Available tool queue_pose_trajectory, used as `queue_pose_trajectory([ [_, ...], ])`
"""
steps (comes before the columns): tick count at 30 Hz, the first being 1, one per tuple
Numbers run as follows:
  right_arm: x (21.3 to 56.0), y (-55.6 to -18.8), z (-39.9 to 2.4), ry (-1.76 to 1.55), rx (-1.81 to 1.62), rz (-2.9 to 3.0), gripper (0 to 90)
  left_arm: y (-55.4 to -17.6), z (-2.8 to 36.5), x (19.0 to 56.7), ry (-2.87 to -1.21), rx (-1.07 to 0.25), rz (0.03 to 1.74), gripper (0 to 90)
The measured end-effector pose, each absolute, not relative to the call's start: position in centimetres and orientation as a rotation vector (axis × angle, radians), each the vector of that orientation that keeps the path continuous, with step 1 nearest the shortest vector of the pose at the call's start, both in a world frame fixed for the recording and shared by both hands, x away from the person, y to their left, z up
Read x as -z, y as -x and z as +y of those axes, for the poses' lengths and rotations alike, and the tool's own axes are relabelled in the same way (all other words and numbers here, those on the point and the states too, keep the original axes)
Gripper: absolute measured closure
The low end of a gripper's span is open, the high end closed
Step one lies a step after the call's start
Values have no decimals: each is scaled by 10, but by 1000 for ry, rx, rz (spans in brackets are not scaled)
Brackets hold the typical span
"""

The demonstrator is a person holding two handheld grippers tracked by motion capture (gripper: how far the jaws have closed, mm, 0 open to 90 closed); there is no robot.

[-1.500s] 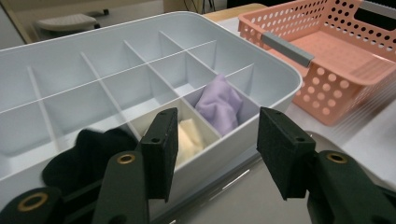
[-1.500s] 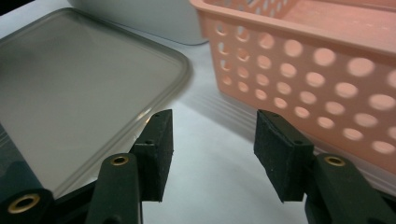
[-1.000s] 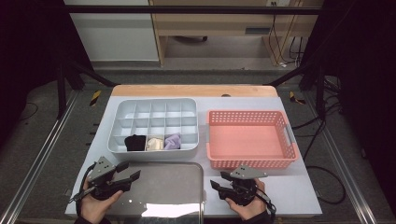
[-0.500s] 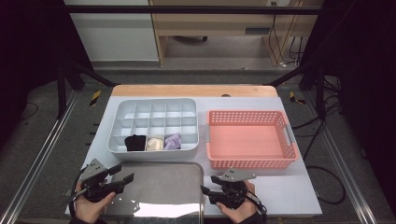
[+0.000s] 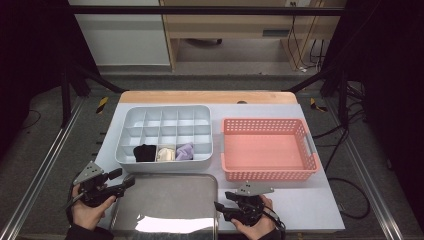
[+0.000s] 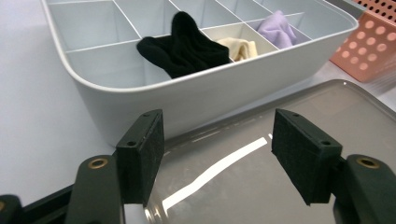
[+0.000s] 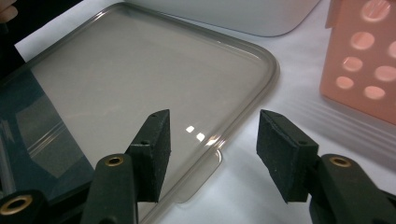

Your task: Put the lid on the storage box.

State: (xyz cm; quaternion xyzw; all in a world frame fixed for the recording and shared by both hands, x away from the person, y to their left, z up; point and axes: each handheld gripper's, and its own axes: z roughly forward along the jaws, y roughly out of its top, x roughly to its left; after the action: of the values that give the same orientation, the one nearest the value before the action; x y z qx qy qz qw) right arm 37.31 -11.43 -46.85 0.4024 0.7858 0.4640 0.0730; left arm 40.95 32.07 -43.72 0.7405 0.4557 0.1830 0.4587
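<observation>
In the high view, the left gripper (image 5: 122,181) sits at the near left corner of the table, its jaws spread with nothing between them, having just been opening; they point across at the clear lid (image 5: 165,205) lying flat just to its right. The right gripper (image 5: 220,210) rests at the lid's opposite short edge, jaws apart and empty, aimed back toward the left one. The lid's long axis runs from one gripper to the other, along the table's near edge. Beyond both tools, the grey divided organizer box (image 5: 165,162) stands just past the lid's far edge, and the pink perforated basket (image 5: 270,174) stands beyond the right gripper. Bare white tabletop (image 5: 310,205) lies open to the right of the right gripper.

In the left gripper view, the pads (image 6: 144,161) stand wide over the lid's (image 6: 261,186) corner without touching it. Straight ahead rises the box's wall (image 6: 196,100), close behind the lid's rim. In the box's nearest row lie a black sock (image 6: 184,46), a cream sock (image 6: 240,46) and a lilac sock (image 6: 278,28).

In the right gripper view, the pads (image 7: 156,149) straddle the lid's (image 7: 140,70) rim and its small tab (image 7: 205,177), clear of both. The basket's wall (image 7: 364,70) stands close on the right, with a strip of table between.
</observation>
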Motion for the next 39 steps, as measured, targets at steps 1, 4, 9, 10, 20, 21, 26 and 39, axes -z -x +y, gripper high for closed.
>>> queue_pose_trajectory([
  [1,468,-372,-114,-1212,-1395,2358,455,-411,321,437,-1825,-456,1123,335],
  [4,468,-371,-114,-1217,-1397,2353,454,-414,325,436,-1820,-438,1130,335],
  [9,469,-368,-115,-1244,-1398,2354,473,-415,331,436,-1832,-433,1139,335],
  [10,469,-368,-116,-1241,-1399,2354,470,-415,332,436,-1833,-434,1140,334],
  [20,474,-369,-110,-1246,-1391,2380,458,-421,343,437,-1872,-443,1177,328],
  [21,475,-369,-110,-1249,-1387,2383,457,-420,345,438,-1870,-445,1185,325],
  [26,477,-368,-110,-1268,-1393,2379,460,-402,347,445,-1880,-438,1191,325],
  [39,481,-359,-113,-1387,-1451,2359,576,-356,356,466,-1900,-331,1282,361],
])
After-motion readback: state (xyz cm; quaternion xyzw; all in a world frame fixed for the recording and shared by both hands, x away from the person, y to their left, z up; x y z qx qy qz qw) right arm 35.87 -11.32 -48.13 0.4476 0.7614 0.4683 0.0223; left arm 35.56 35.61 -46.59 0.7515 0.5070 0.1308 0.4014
